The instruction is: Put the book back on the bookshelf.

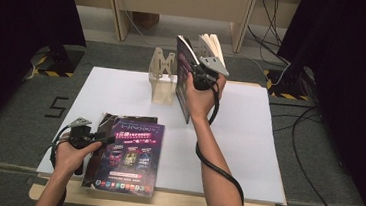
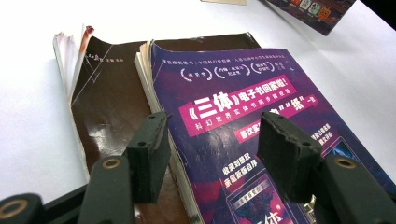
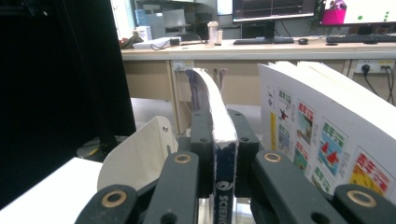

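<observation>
One purple book (image 1: 185, 78) is clamped upright by the right gripper (image 1: 204, 77) at upper centre, seemingly for shelving in the stand (image 1: 162, 81), while the left gripper (image 1: 92, 138) hovers open over the stacked books (image 1: 126, 153) at lower left.

High view looks down and forward over the whole surface (image 1: 248, 139). Left gripper view hugs the purple book (image 2: 261, 121), which high view shows at seven o'clock. Right gripper view faces twelve o'clock.

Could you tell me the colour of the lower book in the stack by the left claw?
Dark brown, best seen in the left gripper view.
</observation>
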`<state>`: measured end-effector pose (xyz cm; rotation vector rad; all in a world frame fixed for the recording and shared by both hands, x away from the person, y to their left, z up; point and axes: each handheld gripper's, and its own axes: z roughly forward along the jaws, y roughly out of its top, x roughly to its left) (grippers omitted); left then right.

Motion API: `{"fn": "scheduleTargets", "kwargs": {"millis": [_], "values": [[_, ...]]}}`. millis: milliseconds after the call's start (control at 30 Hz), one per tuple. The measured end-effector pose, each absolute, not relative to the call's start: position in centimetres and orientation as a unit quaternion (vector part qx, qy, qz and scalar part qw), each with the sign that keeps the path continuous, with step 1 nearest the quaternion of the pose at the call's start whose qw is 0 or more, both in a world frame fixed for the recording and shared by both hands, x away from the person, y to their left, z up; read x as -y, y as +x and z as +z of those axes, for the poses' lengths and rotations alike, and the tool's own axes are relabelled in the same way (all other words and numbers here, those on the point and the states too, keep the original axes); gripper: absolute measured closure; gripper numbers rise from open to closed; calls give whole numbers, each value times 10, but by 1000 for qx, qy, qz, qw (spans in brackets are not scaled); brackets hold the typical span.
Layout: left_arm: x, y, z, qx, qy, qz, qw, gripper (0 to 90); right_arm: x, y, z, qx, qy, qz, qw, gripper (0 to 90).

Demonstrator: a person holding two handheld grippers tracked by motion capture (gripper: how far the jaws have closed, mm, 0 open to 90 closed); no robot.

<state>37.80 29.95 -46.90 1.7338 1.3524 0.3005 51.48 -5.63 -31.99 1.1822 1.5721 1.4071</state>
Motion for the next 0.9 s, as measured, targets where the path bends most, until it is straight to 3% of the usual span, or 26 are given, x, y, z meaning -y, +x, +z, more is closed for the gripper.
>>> {"fn": "scheduleTargets", "kwargs": {"millis": [900], "values": [[-297, 378, -470, -544, 703, 118, 443, 428, 73, 505, -322, -627, 480, 525, 317, 755]]}}
